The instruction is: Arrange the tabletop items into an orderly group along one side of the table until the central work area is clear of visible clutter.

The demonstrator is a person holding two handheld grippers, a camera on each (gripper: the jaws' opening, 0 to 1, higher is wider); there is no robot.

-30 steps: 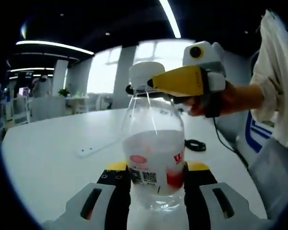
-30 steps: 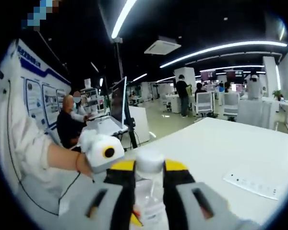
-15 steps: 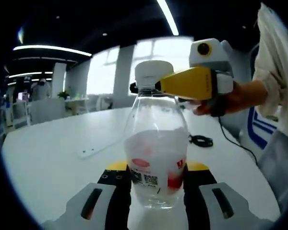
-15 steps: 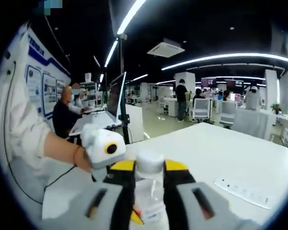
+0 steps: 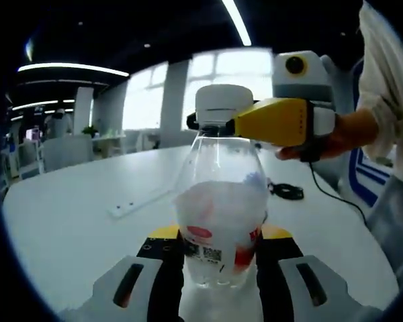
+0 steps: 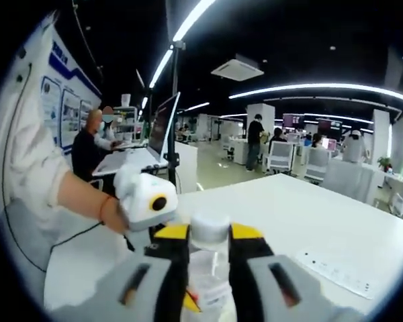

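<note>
A clear plastic bottle (image 5: 220,228) with a red-and-white label and some liquid stands upright between the jaws of my left gripper (image 5: 220,236), which is shut on its lower body. Its white cap (image 5: 223,107) is clamped from the right by my right gripper (image 5: 209,123), whose yellow jaw reaches in level with the neck. In the right gripper view the same cap (image 6: 209,228) sits pinched between the yellow-tipped jaws of my right gripper (image 6: 209,236), with the bottle (image 6: 208,290) below it.
The white table (image 5: 67,221) carries a white power strip (image 5: 138,204) (image 6: 336,270) and a coiled black cable (image 5: 287,191). A person's hand (image 6: 87,201) and pale sleeve are at the left. A monitor (image 6: 164,134) on a stand and office desks lie beyond.
The bottle top and the right gripper on it have shifted slightly right in the left gripper view, and the liquid inside has sloshed. Both grips have held.
</note>
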